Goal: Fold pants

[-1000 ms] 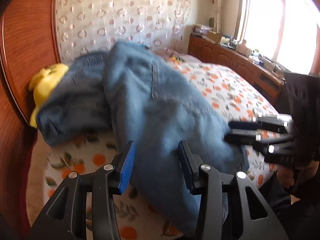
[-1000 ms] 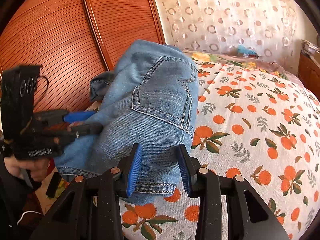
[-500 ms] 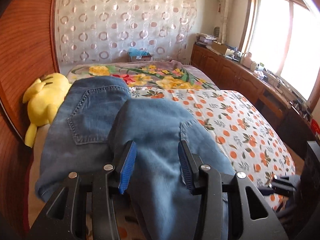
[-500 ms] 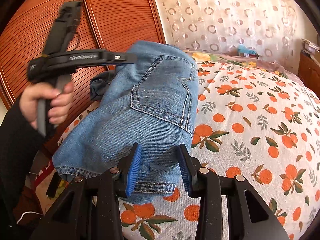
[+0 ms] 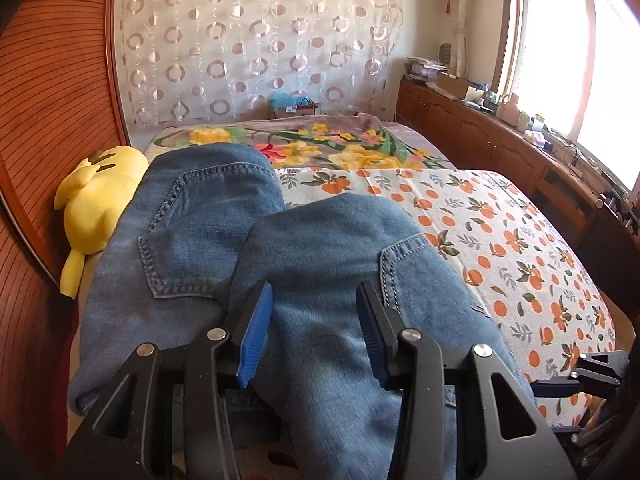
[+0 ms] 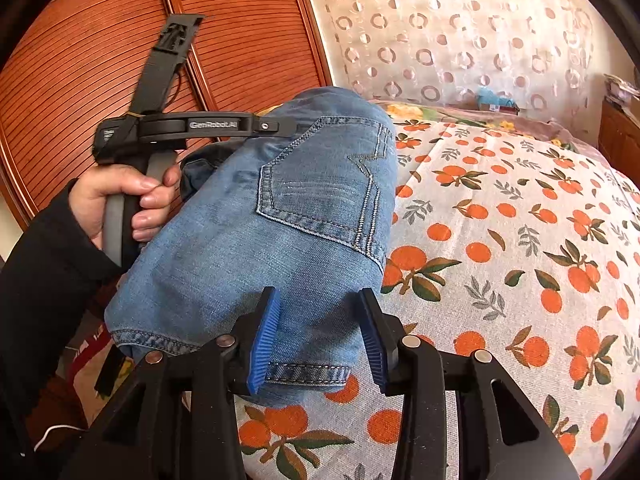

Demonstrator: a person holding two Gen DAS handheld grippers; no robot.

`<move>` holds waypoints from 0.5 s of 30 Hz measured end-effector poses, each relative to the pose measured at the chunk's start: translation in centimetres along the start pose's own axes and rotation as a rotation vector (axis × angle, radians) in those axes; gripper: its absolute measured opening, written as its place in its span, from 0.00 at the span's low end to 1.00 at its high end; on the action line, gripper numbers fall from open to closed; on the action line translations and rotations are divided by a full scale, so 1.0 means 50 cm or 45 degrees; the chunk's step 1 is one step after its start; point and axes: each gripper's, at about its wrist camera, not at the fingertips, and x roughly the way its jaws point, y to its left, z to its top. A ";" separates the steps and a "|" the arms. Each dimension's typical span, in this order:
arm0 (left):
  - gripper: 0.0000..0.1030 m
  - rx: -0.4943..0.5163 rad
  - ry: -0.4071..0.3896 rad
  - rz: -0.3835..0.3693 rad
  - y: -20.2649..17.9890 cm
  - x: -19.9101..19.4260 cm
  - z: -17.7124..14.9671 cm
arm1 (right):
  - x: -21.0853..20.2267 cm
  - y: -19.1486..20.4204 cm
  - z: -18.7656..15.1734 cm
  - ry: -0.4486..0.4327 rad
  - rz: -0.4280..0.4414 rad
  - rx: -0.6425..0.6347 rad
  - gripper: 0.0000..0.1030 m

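Observation:
Blue jeans (image 5: 320,248) lie folded in a thick bundle along the left side of the bed, back pockets up. My left gripper (image 5: 316,332) hovers open over the near end of the denim; its pads press on nothing. In the right wrist view the jeans (image 6: 288,216) run away from me, and a hand (image 6: 128,200) holds the left gripper's handle at their far left side. My right gripper (image 6: 320,336) sits at the stitched hem with its jaws opening; the hem lies between the pads, which do not pinch it.
The bed carries an orange-print sheet (image 5: 500,240) and a floral blanket (image 5: 320,148) at its far end. A yellow plush toy (image 5: 96,208) lies between the jeans and the wooden wardrobe (image 5: 40,160). Low cabinets (image 5: 500,152) run under the window at the right.
My left gripper has swung up from low beside the bundle to its far left side. The jeans, blurred in motion a second ago, now lie still. My right gripper has stayed put.

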 end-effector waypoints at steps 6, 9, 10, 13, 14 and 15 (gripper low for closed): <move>0.51 -0.033 -0.028 -0.046 -0.005 -0.061 -0.044 | -0.007 -0.006 0.008 0.000 0.003 0.018 0.43; 0.52 -0.050 -0.024 -0.064 -0.006 -0.083 -0.078 | -0.015 -0.013 0.018 -0.009 -0.025 0.002 0.43; 0.52 -0.057 -0.019 -0.068 -0.007 -0.087 -0.087 | -0.016 -0.018 0.023 -0.010 -0.036 -0.002 0.43; 0.52 -0.081 0.009 -0.086 -0.005 -0.091 -0.115 | -0.014 -0.039 0.042 -0.008 -0.046 0.011 0.43; 0.52 -0.088 0.018 -0.083 -0.005 -0.090 -0.124 | -0.014 -0.044 0.049 -0.009 -0.042 0.016 0.43; 0.52 -0.103 0.031 -0.082 -0.002 -0.087 -0.135 | -0.011 -0.049 0.058 -0.009 -0.033 0.020 0.43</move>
